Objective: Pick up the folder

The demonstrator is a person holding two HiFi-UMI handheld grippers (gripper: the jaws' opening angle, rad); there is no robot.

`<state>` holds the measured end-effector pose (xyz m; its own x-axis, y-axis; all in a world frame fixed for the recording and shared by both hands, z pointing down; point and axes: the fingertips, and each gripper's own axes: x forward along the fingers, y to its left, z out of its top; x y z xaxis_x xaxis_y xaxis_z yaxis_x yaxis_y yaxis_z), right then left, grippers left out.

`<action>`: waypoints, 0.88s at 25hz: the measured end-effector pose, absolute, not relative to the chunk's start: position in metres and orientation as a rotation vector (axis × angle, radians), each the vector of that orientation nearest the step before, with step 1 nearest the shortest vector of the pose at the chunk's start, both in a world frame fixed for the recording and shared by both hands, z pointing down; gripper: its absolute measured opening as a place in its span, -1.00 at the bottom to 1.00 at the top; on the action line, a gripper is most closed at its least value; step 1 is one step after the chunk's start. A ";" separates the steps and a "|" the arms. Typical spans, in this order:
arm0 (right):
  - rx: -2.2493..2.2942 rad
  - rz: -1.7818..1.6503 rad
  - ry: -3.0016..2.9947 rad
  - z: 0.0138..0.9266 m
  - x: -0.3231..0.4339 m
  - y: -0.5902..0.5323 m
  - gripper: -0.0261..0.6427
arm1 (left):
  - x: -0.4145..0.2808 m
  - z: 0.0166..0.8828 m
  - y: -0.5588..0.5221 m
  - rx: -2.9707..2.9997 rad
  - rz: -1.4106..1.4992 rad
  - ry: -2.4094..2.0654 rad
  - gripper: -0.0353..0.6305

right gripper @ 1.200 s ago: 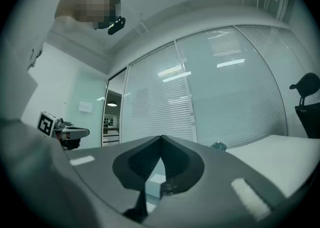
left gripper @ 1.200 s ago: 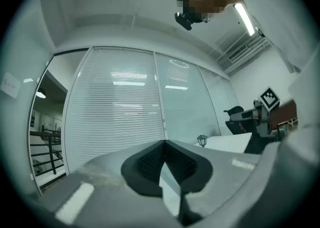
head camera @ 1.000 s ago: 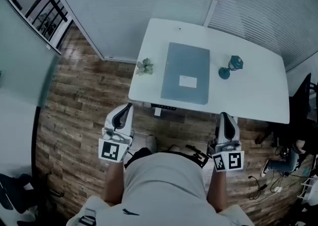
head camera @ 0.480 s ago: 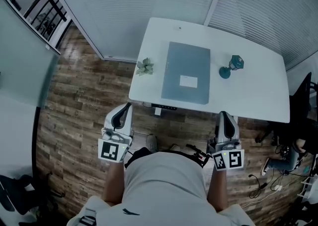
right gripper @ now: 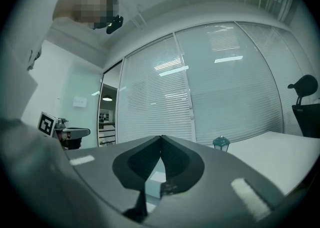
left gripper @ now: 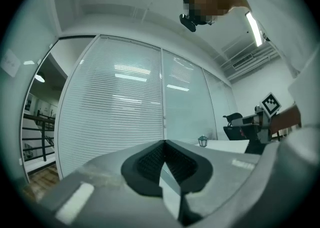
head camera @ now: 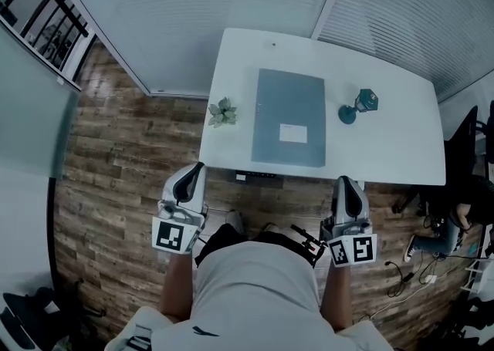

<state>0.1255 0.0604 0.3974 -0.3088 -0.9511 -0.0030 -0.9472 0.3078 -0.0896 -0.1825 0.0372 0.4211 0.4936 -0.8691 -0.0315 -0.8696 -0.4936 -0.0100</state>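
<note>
Two empty tongs, both pinched shut: left tongs point(head camera: 193, 176) and right tongs point(head camera: 347, 187) point level at the desk point(head camera: 394, 149) from its near side. The folder point(head camera: 289, 114) lies flat mid-desk, between plant point(head camera: 223, 113) and lantern point(head camera: 359, 104). Untouched, and probably centred so either side can reach it.

Left gripper point(head camera: 190, 180) and right gripper point(head camera: 348, 197) level, jaws closed, empty.

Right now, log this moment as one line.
stage: pre-grasp | left gripper: shut, empty | right gripper: shut, empty | both short of table | folder: flat on table, untouched
</note>
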 end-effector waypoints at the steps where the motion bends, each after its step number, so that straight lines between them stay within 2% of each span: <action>1: -1.828 -0.114 2.499 0.399 0.123 0.059 -0.92 | -0.183 0.423 0.033 -2.710 0.036 1.557 -0.88; 12: -1.941 -0.091 2.521 0.411 0.098 0.036 -0.92 | -0.185 0.445 -0.012 -2.836 0.004 1.429 -0.88; 22: -1.875 -0.076 2.590 0.421 0.133 -0.018 -0.92 | -0.140 0.447 -0.058 -2.820 -0.010 1.449 -0.88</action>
